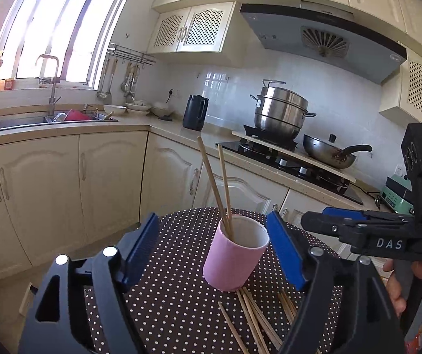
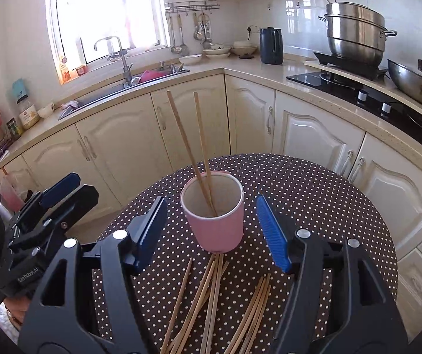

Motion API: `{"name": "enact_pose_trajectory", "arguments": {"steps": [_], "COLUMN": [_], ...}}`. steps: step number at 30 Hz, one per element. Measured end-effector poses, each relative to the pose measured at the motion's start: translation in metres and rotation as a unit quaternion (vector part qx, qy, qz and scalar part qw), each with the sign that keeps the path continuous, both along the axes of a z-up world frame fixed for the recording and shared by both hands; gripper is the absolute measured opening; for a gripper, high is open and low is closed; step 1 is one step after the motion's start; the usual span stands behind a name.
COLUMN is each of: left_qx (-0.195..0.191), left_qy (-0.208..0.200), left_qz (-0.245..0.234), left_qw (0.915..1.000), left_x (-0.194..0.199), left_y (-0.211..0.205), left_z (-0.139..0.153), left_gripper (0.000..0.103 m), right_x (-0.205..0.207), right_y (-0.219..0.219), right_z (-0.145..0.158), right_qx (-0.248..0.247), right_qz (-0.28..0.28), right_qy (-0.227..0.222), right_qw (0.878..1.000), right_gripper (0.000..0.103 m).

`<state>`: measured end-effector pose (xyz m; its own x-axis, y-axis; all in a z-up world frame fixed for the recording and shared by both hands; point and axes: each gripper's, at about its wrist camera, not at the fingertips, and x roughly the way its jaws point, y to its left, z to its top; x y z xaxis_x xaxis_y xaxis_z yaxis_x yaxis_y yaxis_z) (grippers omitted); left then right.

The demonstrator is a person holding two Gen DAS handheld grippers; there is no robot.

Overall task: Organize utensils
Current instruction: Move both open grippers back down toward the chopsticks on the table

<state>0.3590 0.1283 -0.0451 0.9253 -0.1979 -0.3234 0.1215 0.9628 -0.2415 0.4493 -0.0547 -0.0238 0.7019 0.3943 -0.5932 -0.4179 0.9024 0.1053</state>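
Two chopsticks (image 2: 199,144) stand in the pink cup (image 2: 215,221), leaning against its far rim so their upper ends splay apart. The cup sits upright on the dotted tablecloth (image 2: 314,200), placed centrally so either hand can reach it. Loose chopsticks (image 2: 211,295) lie flat on the cloth just in front of the cup, in two rough bundles, awaiting transfer.

The left gripper (image 1: 212,253) is released: its blue pads flank the cup without touching it. The right gripper (image 2: 211,233) is likewise released, jaws spread on either side of the cup, nothing between the pads. Both point forward and slightly down, toward the cup.

Some loose sticks appear to touch the cup base, though the fisheye view leaves this uncertain. Judged progress: early; most sticks remain on the cloth.
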Motion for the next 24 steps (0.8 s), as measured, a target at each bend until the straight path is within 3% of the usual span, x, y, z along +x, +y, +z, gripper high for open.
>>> {"name": "enact_pose_trajectory", "arguments": {"steps": [13, 24], "left_qx": [0.019, 0.055], "left_qy": [0.048, 0.125], "left_qz": [0.006, -0.001], "left_qw": [0.9986, 0.9907], "left_x": [-0.033, -0.034], "left_y": [0.013, 0.008], "left_z": [-0.01, -0.043], "left_gripper": [0.074, 0.074], "right_x": [-0.039, -0.057], "right_y": [-0.002, -0.008], "right_z": [-0.001, -0.035], "right_qx": [-0.009, -0.023], "right_qz": [0.005, 0.004], "right_qy": [0.003, 0.041], "right_qw": [1.0, 0.999], "right_gripper": [0.064, 0.064]}}
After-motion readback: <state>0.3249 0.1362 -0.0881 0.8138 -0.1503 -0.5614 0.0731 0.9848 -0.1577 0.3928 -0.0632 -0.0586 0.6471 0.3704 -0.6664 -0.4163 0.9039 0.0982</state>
